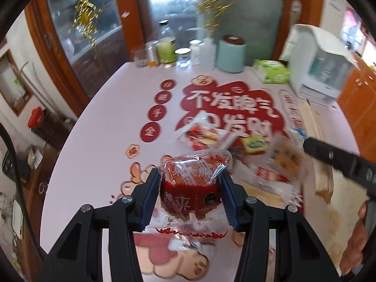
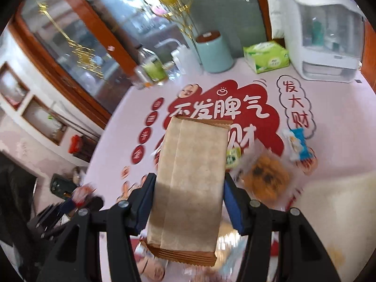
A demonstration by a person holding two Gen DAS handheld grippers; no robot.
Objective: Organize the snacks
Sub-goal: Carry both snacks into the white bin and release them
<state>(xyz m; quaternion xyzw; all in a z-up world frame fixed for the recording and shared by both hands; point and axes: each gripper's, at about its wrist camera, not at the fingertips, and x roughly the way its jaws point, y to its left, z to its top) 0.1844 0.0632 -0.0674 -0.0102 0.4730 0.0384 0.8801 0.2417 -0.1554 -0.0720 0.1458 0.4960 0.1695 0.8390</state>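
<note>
two snacks are being held above the table [image 1: 98,117]: a red cake pack [image 1: 191,188] is being clamped by the left gripper [image 1: 190,188], and a tan packet [image 2: 190,183] is being clamped by the right gripper [image 2: 188,202]. the sorting is judged barely begun, since a cookie [image 2: 265,176], a blue pack [image 2: 297,146] and a green one [image 2: 232,156] are being left loose mid-table. jars [image 1: 164,51], a canister [image 2: 213,54], tissues [image 2: 266,57] and a white appliance [image 2: 324,35] are being kept along the far edge, well apart.

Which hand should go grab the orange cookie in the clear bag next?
Neither is free now: the left gripper holds a red snack packet, the right gripper a brown packet. Once emptied, probably the right: the cookie lies just beside its fingers.
</note>
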